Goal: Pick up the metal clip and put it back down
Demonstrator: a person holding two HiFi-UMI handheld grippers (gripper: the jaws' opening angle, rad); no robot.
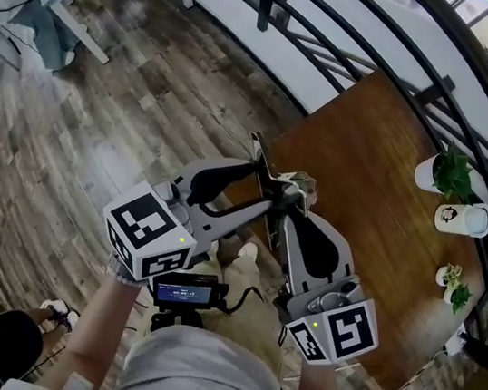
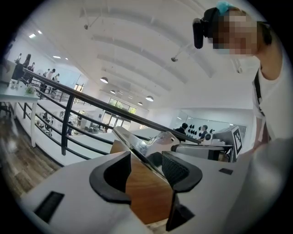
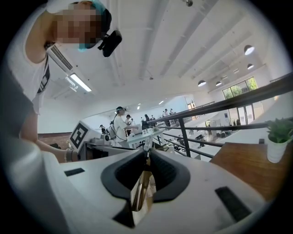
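The metal clip (image 1: 265, 159) is a shiny strip held in the air over the near edge of the wooden table (image 1: 378, 220). Both grippers meet at it. My left gripper (image 1: 274, 192) comes in from the lower left, my right gripper (image 1: 291, 204) from the lower right. In the left gripper view the clip (image 2: 137, 147) runs slantwise between the jaws of the left gripper (image 2: 146, 161) and lies against the ribbed pad; brown wood shows beside the other pad. In the right gripper view the right gripper (image 3: 147, 158) has its jaws nearly together on the clip's thin edge (image 3: 147, 153).
On the table's far side stand a potted plant (image 1: 450, 173), a white cup (image 1: 463, 218) and a small plant (image 1: 455, 289). A dark railing (image 1: 369, 44) curves behind it. Plank floor (image 1: 101, 112) lies to the left. Other people stand far off in the hall.
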